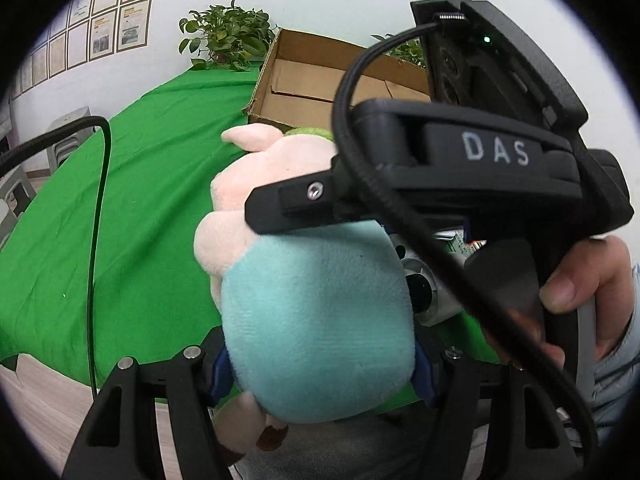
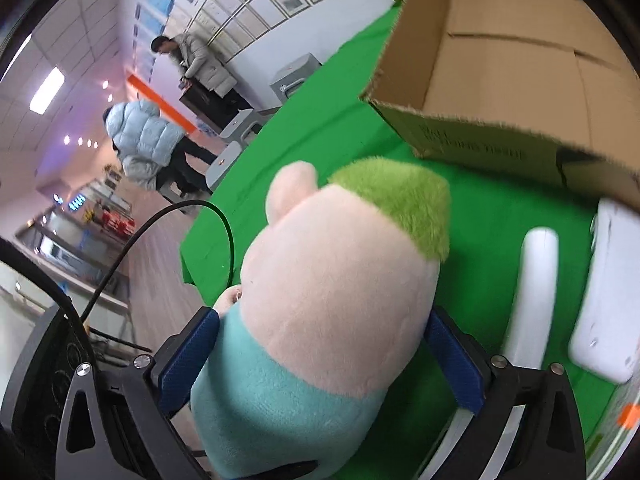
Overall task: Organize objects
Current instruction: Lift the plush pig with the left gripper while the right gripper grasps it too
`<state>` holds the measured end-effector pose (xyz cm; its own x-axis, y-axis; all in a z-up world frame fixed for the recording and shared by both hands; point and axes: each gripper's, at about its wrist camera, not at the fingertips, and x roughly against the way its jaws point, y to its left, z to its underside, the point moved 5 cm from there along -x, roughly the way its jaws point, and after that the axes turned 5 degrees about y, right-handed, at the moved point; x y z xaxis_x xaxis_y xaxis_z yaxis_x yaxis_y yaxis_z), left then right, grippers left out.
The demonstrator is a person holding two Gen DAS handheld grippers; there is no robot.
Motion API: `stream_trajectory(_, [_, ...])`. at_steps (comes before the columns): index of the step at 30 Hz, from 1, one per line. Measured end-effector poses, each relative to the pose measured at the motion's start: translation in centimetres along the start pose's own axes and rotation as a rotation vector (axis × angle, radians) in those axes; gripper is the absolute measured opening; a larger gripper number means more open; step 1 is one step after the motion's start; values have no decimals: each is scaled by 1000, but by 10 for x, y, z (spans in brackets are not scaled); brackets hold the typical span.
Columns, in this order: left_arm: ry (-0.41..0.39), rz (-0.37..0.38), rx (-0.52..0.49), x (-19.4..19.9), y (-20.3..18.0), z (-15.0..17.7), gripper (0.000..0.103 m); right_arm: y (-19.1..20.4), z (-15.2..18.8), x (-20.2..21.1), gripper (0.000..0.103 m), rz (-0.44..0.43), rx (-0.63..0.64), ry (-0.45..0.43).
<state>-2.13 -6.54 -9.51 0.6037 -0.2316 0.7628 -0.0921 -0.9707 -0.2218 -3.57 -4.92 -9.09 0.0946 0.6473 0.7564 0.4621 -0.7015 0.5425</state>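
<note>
A plush pig (image 1: 312, 320) with a pink head, green hair and a teal body is held in the air over the green table edge. My left gripper (image 1: 320, 364) is shut on its teal body. My right gripper (image 2: 324, 352) is shut on the same plush pig (image 2: 340, 280) around the neck and upper body; its black body shows in the left wrist view (image 1: 480, 176) across the toy. An open, empty cardboard box (image 1: 320, 76) stands behind the toy on the green cloth; it also shows in the right wrist view (image 2: 500, 80).
White objects (image 2: 532, 292) (image 2: 608, 300) lie on the green cloth (image 2: 500, 216) to the right of the toy, near the box. Potted plants (image 1: 228, 36) stand behind the box by the wall. A black cable (image 1: 98, 220) hangs at left. People (image 2: 148, 136) stand in the room.
</note>
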Motion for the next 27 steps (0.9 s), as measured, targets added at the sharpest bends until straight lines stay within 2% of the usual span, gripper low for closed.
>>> stream_trajectory(7, [-4,-11,-16,5,-3,-6,65,-3,-9,-15,78,-16,-20,-38])
stream_trajectory(11, [-33,-7,-41,12,-12,-15,65,1,-6,-2,71,-4,-8,-90])
stream_trajectory(13, [-76,-17,-93,18,-22,-28,65,-1,-1,31,70,-15,-1,-141])
stream_trajectory(17, [-177,-10,-190,30,-43,-69,65,0,-21,85,69,-2,14,-267])
stream_trajectory(21, [-366,-12,-289,57,-68,-132,65,24,-55,172,67,81,129,-422])
stream_trajectory(24, [-440,8,-309,67,-77,-165,65,45,-74,232,67,163,191,-517])
stream_trajectory(27, [-473,14,-332,71,-81,-187,65,59,-82,272,66,196,216,-566])
